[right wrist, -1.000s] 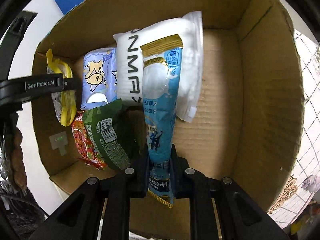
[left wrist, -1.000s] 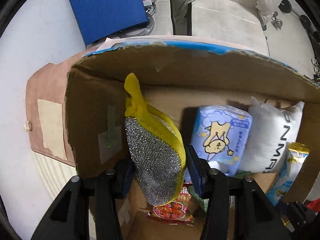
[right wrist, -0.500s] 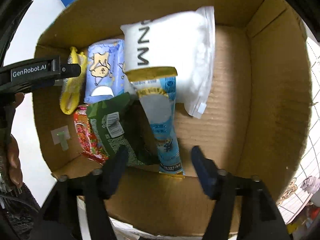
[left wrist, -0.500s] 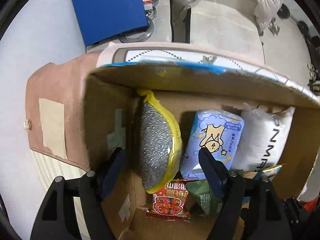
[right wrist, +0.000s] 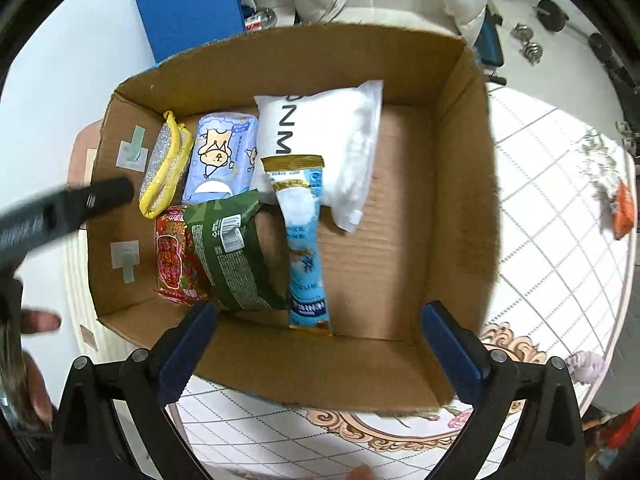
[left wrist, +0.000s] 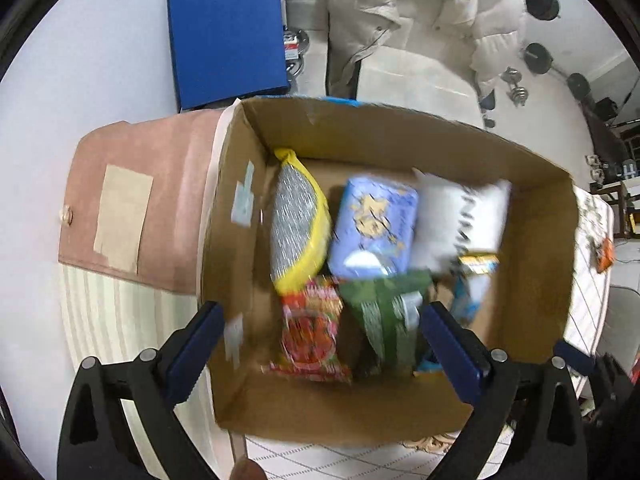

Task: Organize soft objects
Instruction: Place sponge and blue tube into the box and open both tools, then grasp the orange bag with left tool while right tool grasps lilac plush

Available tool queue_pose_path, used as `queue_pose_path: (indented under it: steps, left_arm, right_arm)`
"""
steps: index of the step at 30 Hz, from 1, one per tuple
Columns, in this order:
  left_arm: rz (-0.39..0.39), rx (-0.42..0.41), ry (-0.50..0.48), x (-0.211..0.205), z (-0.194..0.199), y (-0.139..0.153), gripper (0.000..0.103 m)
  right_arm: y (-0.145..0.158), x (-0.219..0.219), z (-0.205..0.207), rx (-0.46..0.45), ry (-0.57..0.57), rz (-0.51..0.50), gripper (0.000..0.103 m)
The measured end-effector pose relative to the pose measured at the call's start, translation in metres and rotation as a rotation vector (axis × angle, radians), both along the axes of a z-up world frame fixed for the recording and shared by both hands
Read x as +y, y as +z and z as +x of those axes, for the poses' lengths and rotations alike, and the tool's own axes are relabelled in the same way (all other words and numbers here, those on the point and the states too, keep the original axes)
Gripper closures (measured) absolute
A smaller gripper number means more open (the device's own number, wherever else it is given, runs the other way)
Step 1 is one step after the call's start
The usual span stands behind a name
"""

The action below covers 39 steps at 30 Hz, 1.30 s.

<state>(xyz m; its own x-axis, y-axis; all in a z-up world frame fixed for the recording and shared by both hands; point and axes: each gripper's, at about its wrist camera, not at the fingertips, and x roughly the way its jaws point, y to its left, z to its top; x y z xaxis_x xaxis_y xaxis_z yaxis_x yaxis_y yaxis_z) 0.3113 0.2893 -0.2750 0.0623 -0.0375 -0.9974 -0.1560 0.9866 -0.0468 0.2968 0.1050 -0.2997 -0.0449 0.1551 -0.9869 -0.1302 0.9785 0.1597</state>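
A cardboard box [right wrist: 460, 200] holds the soft items. A yellow and silver scrub pad [right wrist: 166, 164] [left wrist: 298, 220] stands at its left wall. Beside it lie a blue tissue pack [right wrist: 222, 156] [left wrist: 374, 226], a white bag [right wrist: 332, 136] [left wrist: 460, 216], a red snack pack [right wrist: 172, 256] [left wrist: 310, 328], a green pack [right wrist: 232, 256] [left wrist: 384, 316] and a light blue pouch [right wrist: 304, 240] [left wrist: 474, 284]. My left gripper [left wrist: 320, 344] is open and empty above the box's near left part. My right gripper [right wrist: 320, 344] is open and empty above the near wall.
The box stands on a table with a patterned white cloth [right wrist: 560, 240]. A pink cloth [left wrist: 132, 200] lies left of the box. A blue panel [left wrist: 228, 32] and a white padded jacket [left wrist: 420, 12] are behind. An orange item [right wrist: 624, 212] lies at the far right.
Both grippers opened, letting go of the scrub pad and the light blue pouch, and drew back up out of the box. The pad and pouch now rest inside.
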Motion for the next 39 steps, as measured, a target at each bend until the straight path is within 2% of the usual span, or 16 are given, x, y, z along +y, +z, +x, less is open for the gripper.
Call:
queue_pose_path:
  steps: [5, 12, 21, 29, 31, 34, 35, 39]
  left_arm:
    - [0.008, -0.072, 0.002, -0.009, -0.031, 0.026, 0.002]
    - [0.067, -0.192, -0.007, -0.024, -0.070, 0.068, 0.001]
    - [0.063, -0.260, -0.008, -0.040, -0.110, 0.102, 0.001]
    - [0.065, -0.279, -0.025, -0.062, -0.118, 0.119, 0.001]
    - [0.093, -0.286, -0.060, -0.081, -0.114, 0.122, 0.001]
    - [0.180, -0.316, -0.162, -0.125, -0.102, 0.125, 0.001]
    - [0.214, -0.318, -0.221, -0.148, -0.094, 0.122, 0.001]
    - [0.247, -0.307, -0.414, -0.238, -0.061, 0.103, 0.001]
  right_arm:
    - [0.022, -0.008, -0.019, -0.059, -0.002, -0.009, 0.000]
    - [0.058, -0.014, -0.049, -0.166, 0.007, -0.021, 0.000]
    - [0.110, -0.032, -0.082, -0.273, -0.007, 0.005, 0.000]
    - [0.125, -0.052, -0.097, -0.273, -0.031, 0.075, 0.000]
    - [0.120, -0.070, -0.098, -0.251, -0.069, 0.108, 0.000]
    - [0.107, -0.121, -0.099, -0.219, -0.192, 0.125, 0.000]
    - [0.097, -0.150, -0.100, -0.192, -0.259, 0.127, 0.000]
    - [0.056, -0.256, -0.107, -0.096, -0.510, 0.116, 0.000]
